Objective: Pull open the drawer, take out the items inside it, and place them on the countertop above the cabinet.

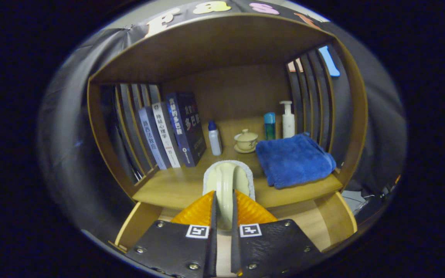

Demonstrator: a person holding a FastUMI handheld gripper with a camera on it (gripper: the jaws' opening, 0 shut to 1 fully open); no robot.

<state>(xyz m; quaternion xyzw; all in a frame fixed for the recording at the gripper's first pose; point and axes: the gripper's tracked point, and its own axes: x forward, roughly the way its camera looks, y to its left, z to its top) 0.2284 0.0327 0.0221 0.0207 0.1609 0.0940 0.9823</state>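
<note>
My gripper (223, 196) is shut on the arched cream handle of a scrubbing brush (227, 178), which has a pale fuzzy pad as its base. Both fingers (198, 211) press on the handle from the sides. The brush is held at the front edge of the wooden countertop (172, 187), with its far end over the shelf surface. I cannot tell whether it rests on the wood. Below the countertop the drawer (136, 226) stands pulled out. Its side walls show on either side of the fingers, and its floor is largely hidden behind them.
On the countertop stand three leaning books (176, 129), a white bottle with a blue cap (214, 139), a lidded cup on a saucer (246, 141), a blue bottle (269, 125) and a white pump bottle (287, 119). A folded blue towel (294, 160) lies at the right. Slatted side walls and a roof enclose the shelf.
</note>
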